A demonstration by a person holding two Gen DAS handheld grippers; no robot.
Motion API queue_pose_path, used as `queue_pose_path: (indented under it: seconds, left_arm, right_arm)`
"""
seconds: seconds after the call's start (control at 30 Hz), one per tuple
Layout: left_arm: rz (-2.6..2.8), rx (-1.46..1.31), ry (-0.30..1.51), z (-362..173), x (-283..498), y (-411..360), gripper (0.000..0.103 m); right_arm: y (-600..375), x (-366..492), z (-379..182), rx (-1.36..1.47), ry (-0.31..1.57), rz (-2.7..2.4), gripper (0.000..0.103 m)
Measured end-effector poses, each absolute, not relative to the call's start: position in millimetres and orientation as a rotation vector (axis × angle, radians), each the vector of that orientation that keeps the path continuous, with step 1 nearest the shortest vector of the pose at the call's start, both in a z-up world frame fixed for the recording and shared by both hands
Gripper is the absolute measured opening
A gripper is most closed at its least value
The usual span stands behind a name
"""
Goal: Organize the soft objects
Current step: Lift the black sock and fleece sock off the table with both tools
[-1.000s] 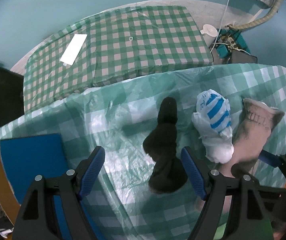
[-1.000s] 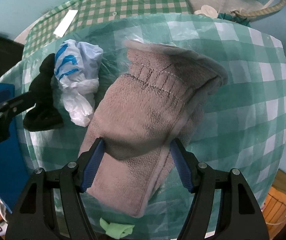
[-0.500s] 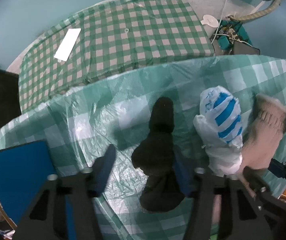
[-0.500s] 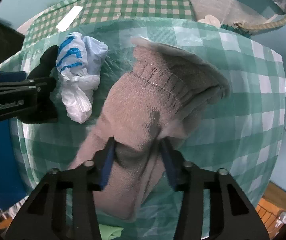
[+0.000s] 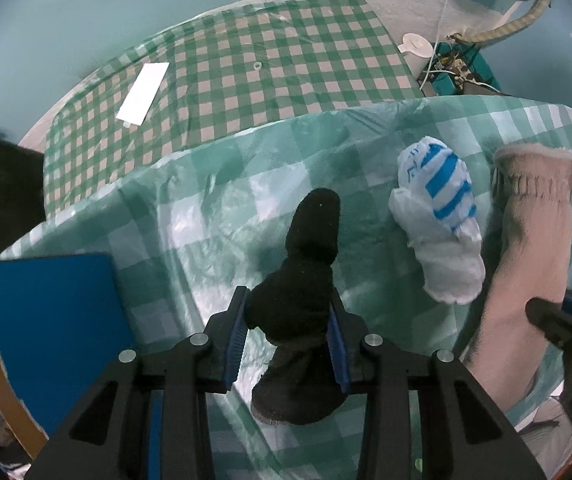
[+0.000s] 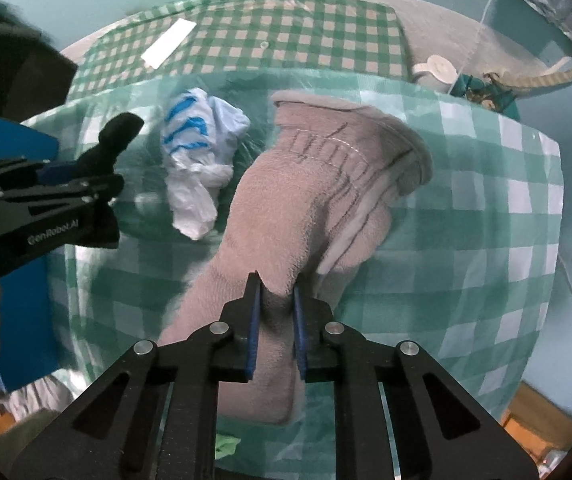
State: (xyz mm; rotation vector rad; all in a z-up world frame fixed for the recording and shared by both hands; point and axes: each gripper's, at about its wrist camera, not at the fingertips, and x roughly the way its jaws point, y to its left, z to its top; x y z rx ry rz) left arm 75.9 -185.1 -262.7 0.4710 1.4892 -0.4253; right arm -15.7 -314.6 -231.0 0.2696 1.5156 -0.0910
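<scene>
A black sock (image 5: 306,280) lies on the green checked plastic cover (image 5: 214,216); my left gripper (image 5: 289,330) is shut on its middle, blue pads pressing both sides. A crumpled white bag with blue stripes (image 5: 440,216) lies between the two socks. My right gripper (image 6: 277,328) is shut on a fold of the beige fleece sock (image 6: 314,200), whose cuff end points away and which is partly raised off the cover. The left gripper (image 6: 82,184) with the black sock (image 6: 116,136) also shows at the left of the right wrist view.
A blue board (image 5: 46,320) lies left of the cover. Behind stands a second surface in green checked cloth (image 5: 246,68) with a white slip (image 5: 144,94). Cables and a hose (image 5: 462,60) lie on the floor at far right. A green scrap (image 6: 226,446) sits near the front edge.
Both grippers have closed: the left onto the black sock, the right onto a pinch of the beige sock. The right gripper has risen a little, drawing the beige sock up.
</scene>
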Motion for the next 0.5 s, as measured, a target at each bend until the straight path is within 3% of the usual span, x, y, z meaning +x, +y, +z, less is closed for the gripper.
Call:
queue_pose_path:
  seconds: [0.5]
  left_arm:
    - [-0.400, 0.409, 1.435, -211.3, 48.2, -142.4, 0.037]
  right_arm:
    - [-306.6, -22.1, -182.5, 0.179, 1.474, -0.021, 0.010]
